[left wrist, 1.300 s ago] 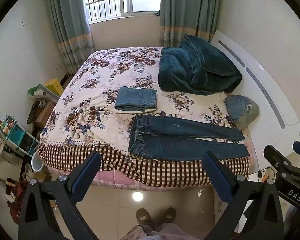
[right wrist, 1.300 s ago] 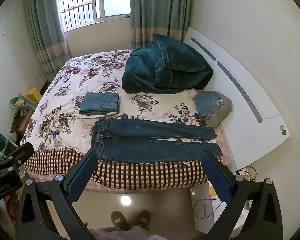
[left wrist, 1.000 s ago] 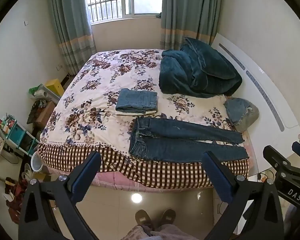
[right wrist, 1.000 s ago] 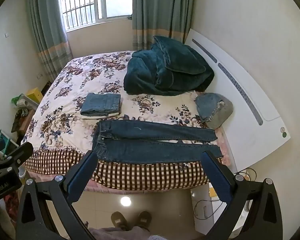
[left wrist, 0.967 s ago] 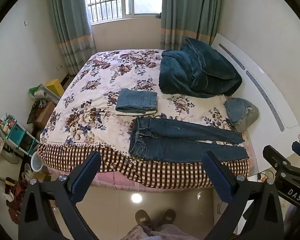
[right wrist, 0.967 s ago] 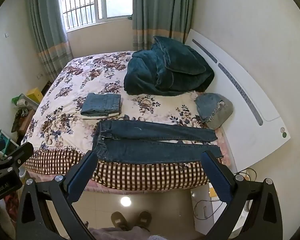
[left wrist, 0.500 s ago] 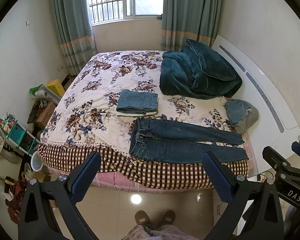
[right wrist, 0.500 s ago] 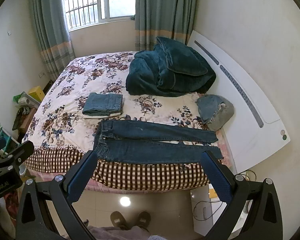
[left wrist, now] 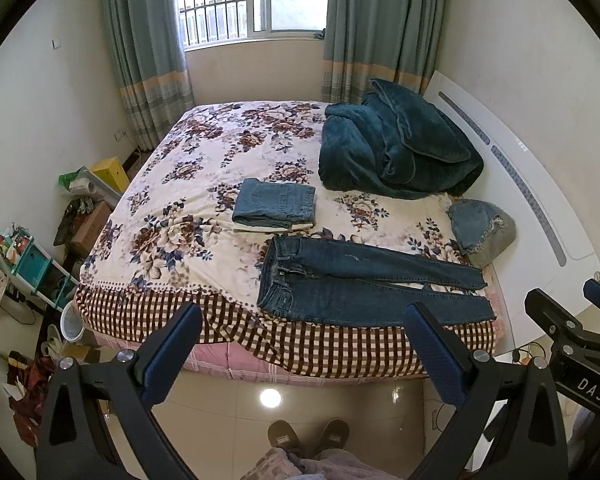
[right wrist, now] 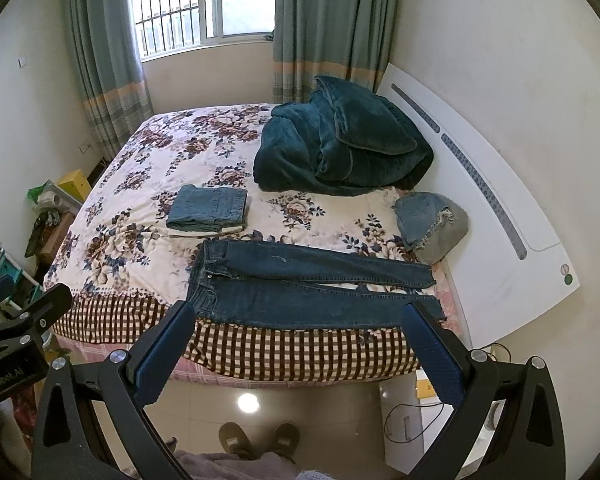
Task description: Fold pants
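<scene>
Lying flat near the front edge of the bed (left wrist: 172, 184) is a pair of dark blue pants (left wrist: 364, 280), not folded yet. The waist is at 9 o'clock and the two legs stretch out toward 3 o'clock, a little apart at the ends.

Both grippers hang over the floor in front of the bed, well apart from the pants. The left gripper (left wrist: 304, 350) has its two blue fingers (left wrist: 174, 354) spread wide and holds nothing. The right gripper (right wrist: 296, 350) is spread wide too, with nothing between its fingers (right wrist: 432, 354).

Just behind the pants, toward 12 o'clock, sits a small stack of folded jeans (left wrist: 274, 204). At about 1 o'clock is a big teal blanket (left wrist: 396, 148) in a heap. A gray pillow (left wrist: 484, 230) with a piece of denim on it lies near the leg ends at 3 o'clock. Two slippers (left wrist: 308, 440) stand on the shiny floor below.
</scene>
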